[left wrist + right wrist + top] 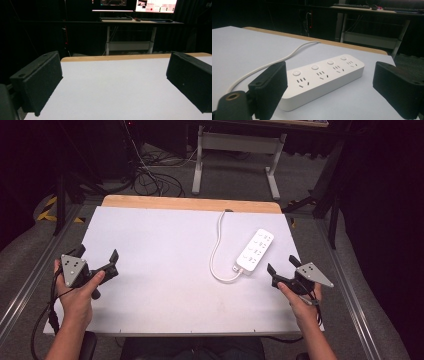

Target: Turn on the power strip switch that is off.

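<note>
A white power strip [255,250] lies at an angle on the right half of the white table top [160,260]; its white cable [218,251] loops to the table's far edge. In the right gripper view the power strip [322,77] shows several sockets and round buttons, just ahead of the open jaws. My right gripper [283,265] is open, a little to the right of the strip's near end, with nothing between its fingers. My left gripper [97,256] is open over the table's left edge, held in a hand, also holding nothing.
A wooden strip [190,204] borders the table's far edge. Behind it stands a desk frame [235,150] with cables on the floor. A desk with monitors [140,5] shows in the left gripper view. Metal rails run along both sides of the table.
</note>
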